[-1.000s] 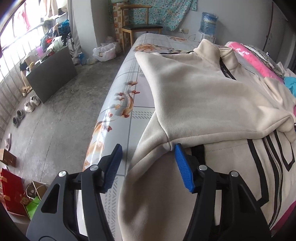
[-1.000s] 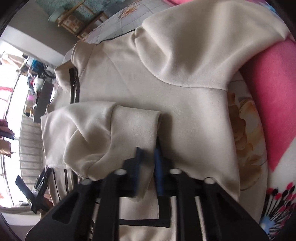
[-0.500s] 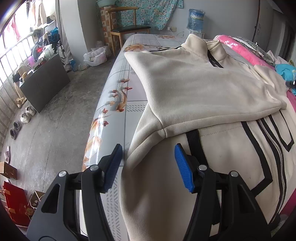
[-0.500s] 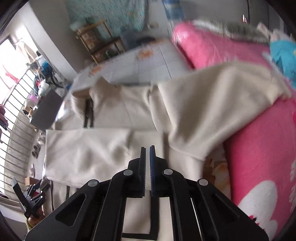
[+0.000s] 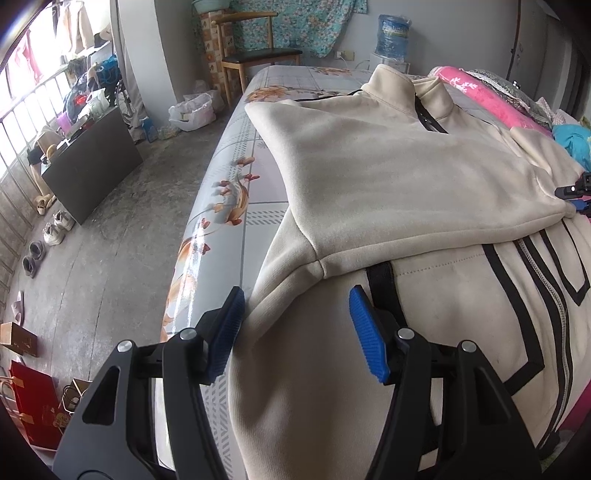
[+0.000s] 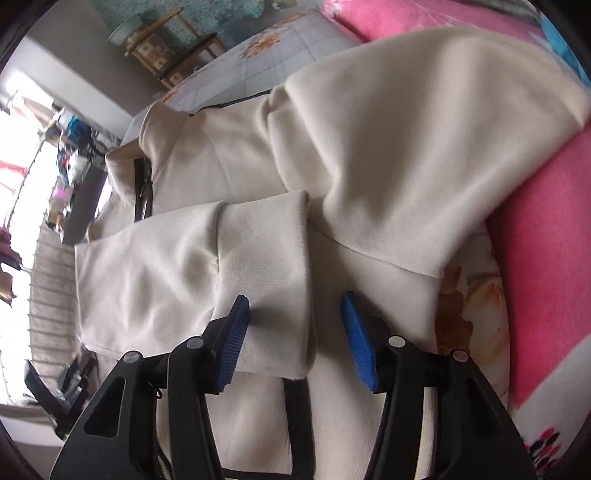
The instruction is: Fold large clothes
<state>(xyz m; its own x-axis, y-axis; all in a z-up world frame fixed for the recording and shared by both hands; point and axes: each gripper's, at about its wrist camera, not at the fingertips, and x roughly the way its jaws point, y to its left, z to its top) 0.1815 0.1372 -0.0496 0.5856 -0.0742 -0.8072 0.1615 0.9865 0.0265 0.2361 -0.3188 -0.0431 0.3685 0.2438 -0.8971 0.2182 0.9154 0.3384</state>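
Note:
A cream zip jacket (image 5: pixel 388 177) with black stripes lies spread on the bed, one sleeve folded across its chest. My left gripper (image 5: pixel 295 332) is open over the jacket's left edge, just below the folded sleeve's shoulder seam, holding nothing. In the right wrist view the jacket (image 6: pixel 280 155) fills the frame. My right gripper (image 6: pixel 295 339) is open, jaws either side of the folded sleeve's cuff (image 6: pixel 266 280), not gripping it. The other sleeve (image 6: pixel 424 147) lies loose over a pink blanket. The right gripper also shows at the right edge of the left wrist view (image 5: pixel 576 195).
The bed's floral sheet (image 5: pixel 229 206) drops off to a concrete floor (image 5: pixel 110 240) on the left. A wooden chair (image 5: pixel 258 55) and a water bottle (image 5: pixel 393 33) stand beyond the bed. A pink blanket (image 6: pixel 546 258) lies along the right side. Shoes and bags sit on the floor.
My right gripper let go of the sleeve cuff and opened; it now hangs just over the cuff. The sleeve lies flat across the chest. My left gripper drew back a little, still open.

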